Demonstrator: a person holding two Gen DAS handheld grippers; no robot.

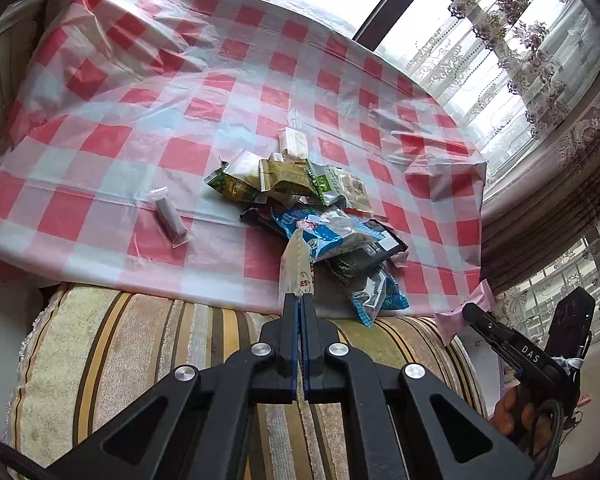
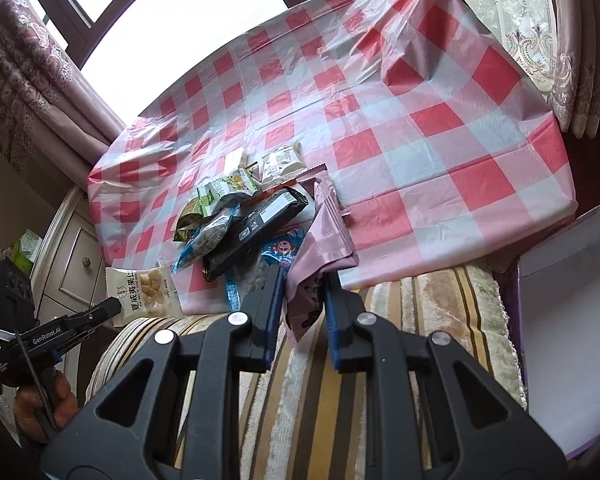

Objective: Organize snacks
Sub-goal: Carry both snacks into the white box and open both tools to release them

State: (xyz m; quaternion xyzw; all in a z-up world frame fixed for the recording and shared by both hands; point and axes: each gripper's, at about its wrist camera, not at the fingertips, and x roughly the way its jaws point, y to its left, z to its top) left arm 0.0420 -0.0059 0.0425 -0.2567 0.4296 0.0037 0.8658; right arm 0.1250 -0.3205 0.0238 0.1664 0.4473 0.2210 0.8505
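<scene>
Step in hand: you are lifting two packets off the snack pile (image 1: 316, 208) at the near edge of the desk (image 1: 148, 92), one in each claw.

Left claw (image 1: 299, 300): closed tight on the lower edge of a white cashew packet (image 1: 296, 264), which stands upright out of the tips; the right wrist view shows its printed face (image 2: 144, 292) hanging just off the desk edge (nuts pictured, red seal).

Right claw (image 2: 302, 280): narrowed onto a pink packet (image 2: 324, 248), crumpled between the pads, its top leaning over the pile; from the left wrist view the same packet (image 1: 466, 314) sticks out of the tips.

Remaining on the desk:
- green packets (image 1: 288, 182), several, far side of the pile;
- a blue packet (image 1: 324, 232) with cartoon print, on top of a black packet (image 2: 256, 228);
- a white packet (image 1: 294, 142) behind the pile;
- a slim grey stick packet (image 1: 168, 216), lying alone to the left, well apart.

Containers: one, a purple-sided box (image 2: 572, 320) with a pale inside, at the right beside the striped cushion (image 2: 400, 320). What shows of its interior is bare (the far part is cut off by the frame).

Next move, as a judgement: you likely carry both packets clear of the pile and towards the box; the thin wrappers could slip, so keep the pinch firm and release only once over the opening.
</scene>
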